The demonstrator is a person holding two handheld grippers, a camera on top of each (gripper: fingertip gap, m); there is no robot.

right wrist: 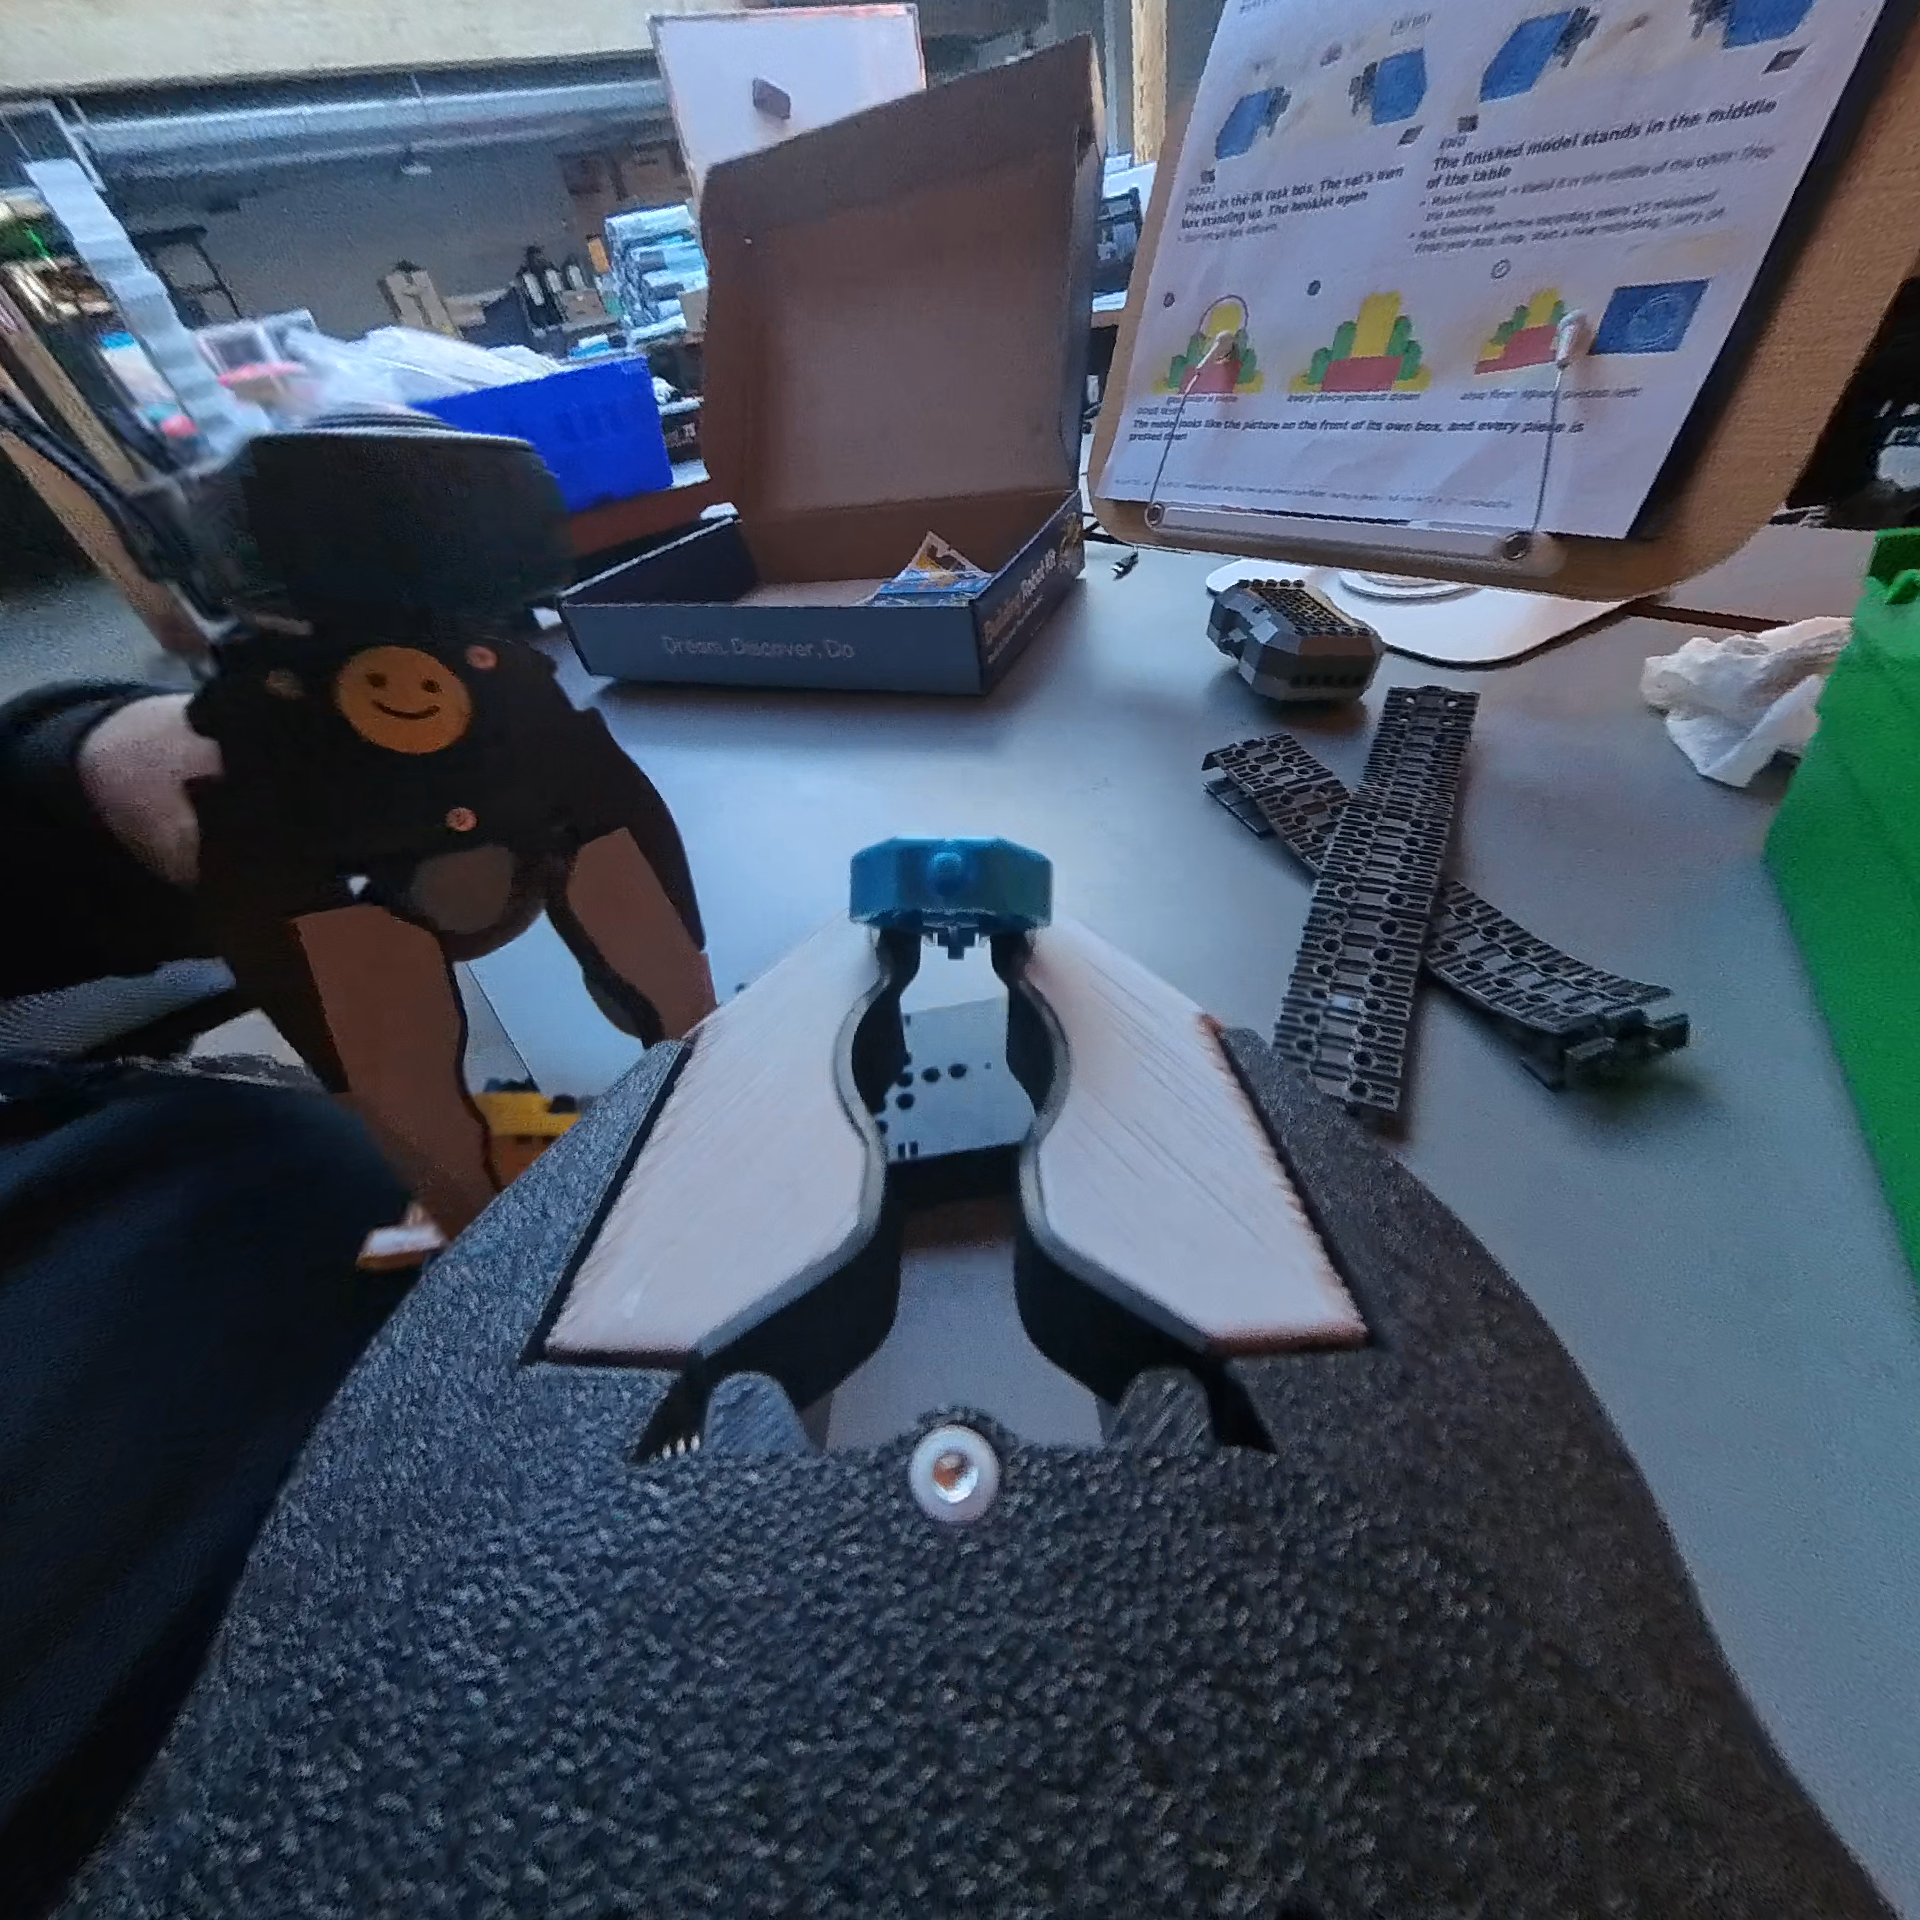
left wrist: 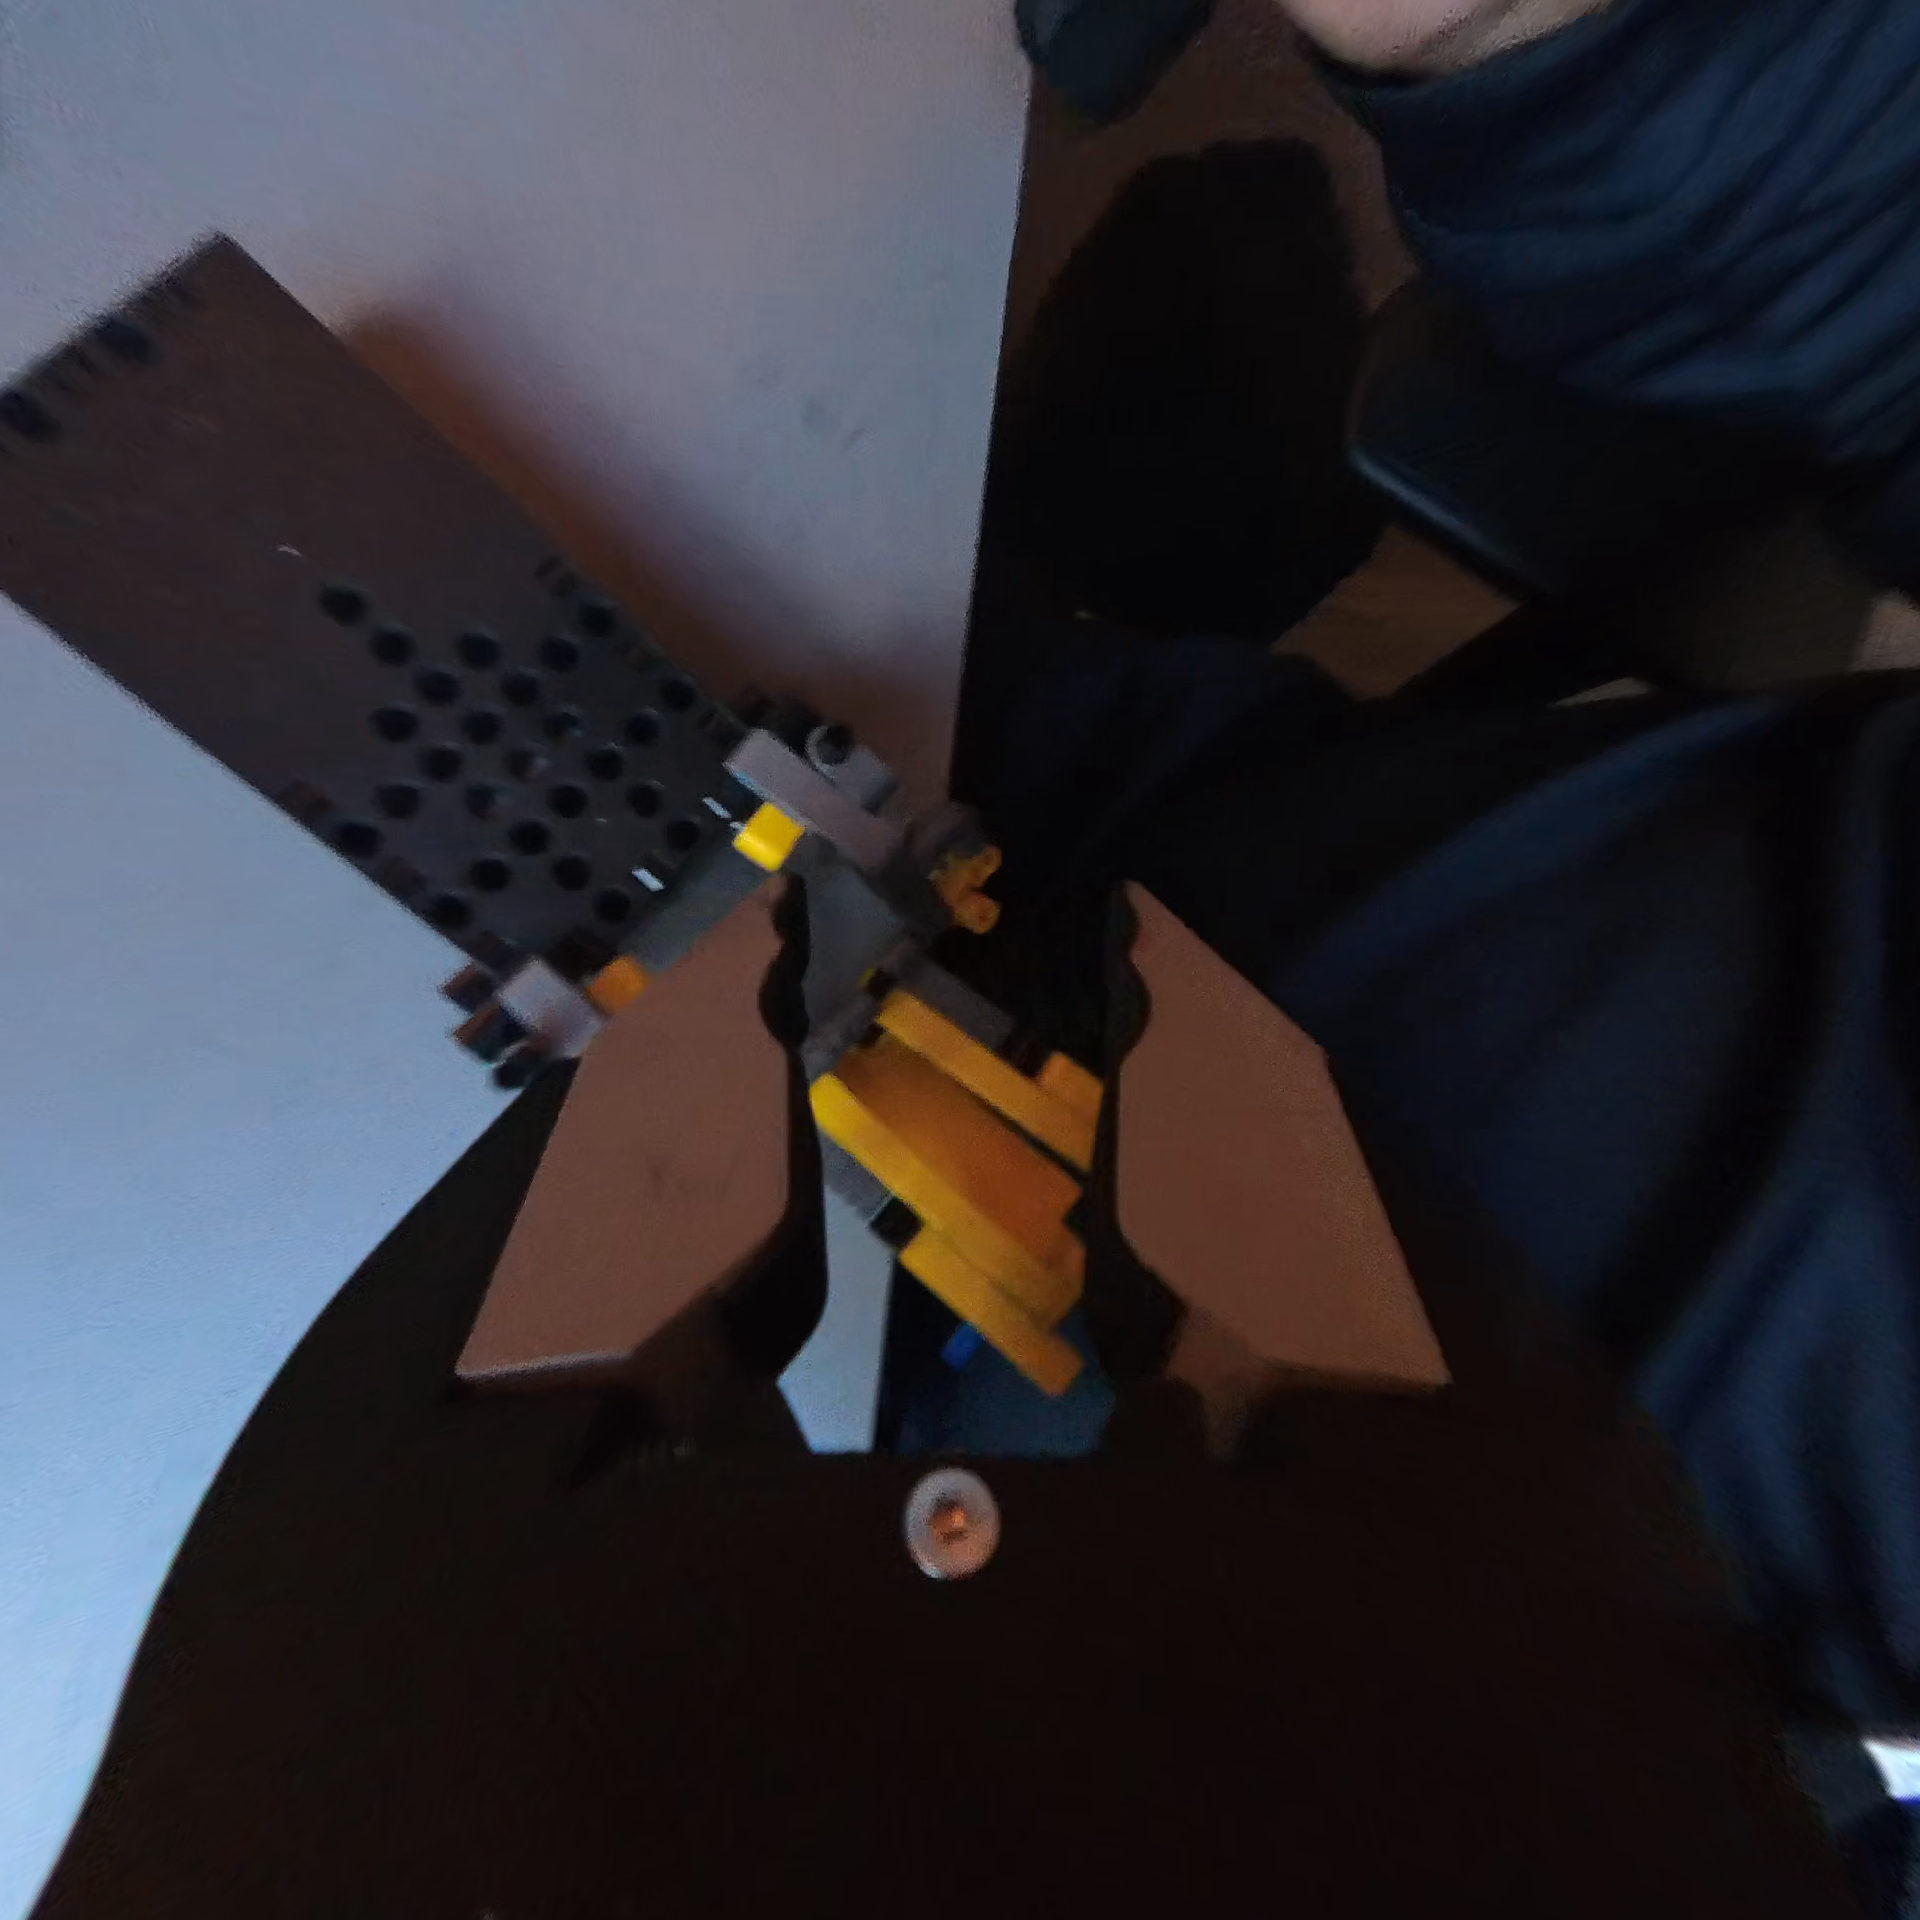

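The brick model (left wrist: 935, 1060) (yellow and grey, with a black plate) is clamped between my left gripper (left wrist: 951, 997) fingers; my right gripper (right wrist: 951, 940) pinches a blue piece (right wrist: 951, 881) at its tips, not yet joined.

We see a grey table (right wrist: 935, 790) with a matte top, lit by soft daylight that leaves a warm glow on the wooden board (right wrist: 1808, 343) of a stand at the far right edge. Behind the table the room opens into a cluttered workshop — shelves (right wrist: 644, 249) stacked with boxes and a blue plastic crate (right wrist: 582, 436) sit along the back, blurred. A pale beam or wall strip (right wrist: 312, 42) runs across the top left. From the other camera, we make out only the same pale tabletop (left wrist: 208, 1143) and its dark edge (left wrist: 997, 520), all in dim, bluish light.
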